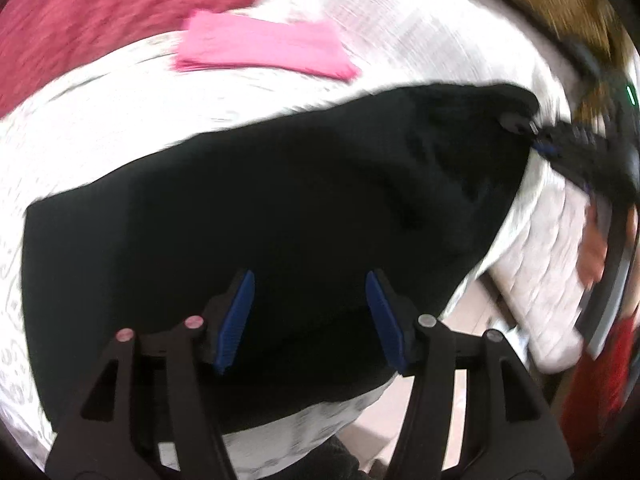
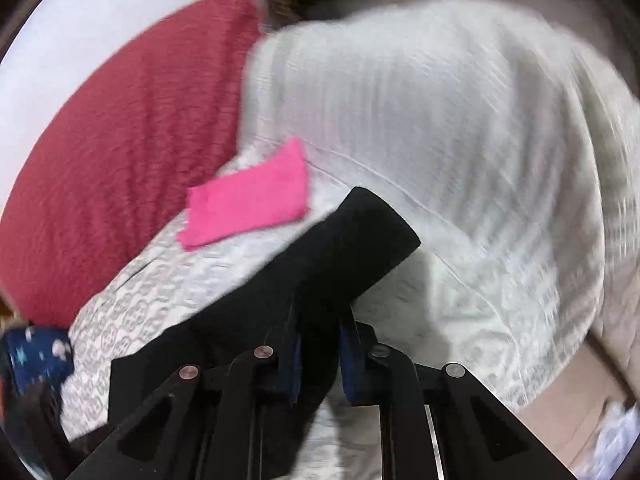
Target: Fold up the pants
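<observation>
Your black pants [image 1: 280,216] lie on the bed's white patterned bedspread [image 1: 100,128], already partly folded into a broad dark slab. In the left wrist view the long axis runs from the lower left up to the upper right, where one corner is lifted off the bed.

That raised corner is in your right gripper [image 2: 318,354]. Its fingers are clamped on the black cloth, blue pads [image 2: 295,364] squeezed against the fabric on both sides. From the right wrist view the held piece juts forward and up past the fingertips like a short dark sleeve, its end pointing to the upper right. The gripper tilts downward at the bed, rolled a little to one side.

Your left gripper [image 1: 310,320] hovers over the near edge of the pants, pitched steeply down. Its fingers stand well apart with nothing between the blue pads [image 1: 236,320], just black fabric below them.

Beyond the pants, a folded pink cloth [image 1: 264,46] lies flat on the bedspread, well apart from them. A red blanket [image 1: 100,12] covers the bed's far side.
</observation>
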Motion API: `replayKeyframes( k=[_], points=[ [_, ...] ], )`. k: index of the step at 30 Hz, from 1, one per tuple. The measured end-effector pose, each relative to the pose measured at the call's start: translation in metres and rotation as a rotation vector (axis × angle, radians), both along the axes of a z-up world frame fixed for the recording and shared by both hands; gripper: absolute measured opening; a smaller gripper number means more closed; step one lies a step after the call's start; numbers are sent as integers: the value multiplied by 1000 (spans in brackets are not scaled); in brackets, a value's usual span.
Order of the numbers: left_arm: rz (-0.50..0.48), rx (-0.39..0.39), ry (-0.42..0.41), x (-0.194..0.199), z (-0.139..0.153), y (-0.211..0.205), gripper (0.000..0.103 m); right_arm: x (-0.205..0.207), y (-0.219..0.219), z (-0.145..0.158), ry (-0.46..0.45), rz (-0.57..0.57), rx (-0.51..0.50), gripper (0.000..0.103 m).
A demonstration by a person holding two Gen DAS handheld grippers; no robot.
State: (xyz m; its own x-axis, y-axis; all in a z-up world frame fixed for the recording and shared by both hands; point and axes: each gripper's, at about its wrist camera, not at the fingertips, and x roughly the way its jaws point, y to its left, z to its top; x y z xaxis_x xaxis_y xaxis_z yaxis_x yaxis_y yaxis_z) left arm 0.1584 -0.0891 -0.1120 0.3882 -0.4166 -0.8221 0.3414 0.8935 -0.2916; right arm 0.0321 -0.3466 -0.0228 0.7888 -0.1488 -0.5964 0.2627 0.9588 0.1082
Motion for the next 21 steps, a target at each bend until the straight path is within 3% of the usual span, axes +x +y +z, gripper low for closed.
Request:
replayKeyframes(
  k=[3, 6, 8, 11, 15, 18, 21],
  points=[
    [129, -73, 18, 6, 4, 55, 59, 2, 50, 10, -45, 100, -107, 14],
    [240, -134, 49, 8, 0, 103, 59, 7, 121, 2, -54, 269, -238, 14],
    [312, -216, 91, 7, -8, 138, 59, 11, 162, -16, -22, 383, -319, 14],
    [384, -271, 119, 2, -20, 169, 60, 17, 221, -70, 109, 554, -431, 14],
    [397, -437, 213, -9, -42, 191, 60, 21, 242, -128, 275, 616, -441, 14],
    [369, -468, 226, -9, -47, 190, 66, 18, 244, -137, 263, 609, -497, 14],
    [324, -515, 245, -2, -45, 183, 73, 19, 239, -133, 263, 604, -476, 14]
  ],
)
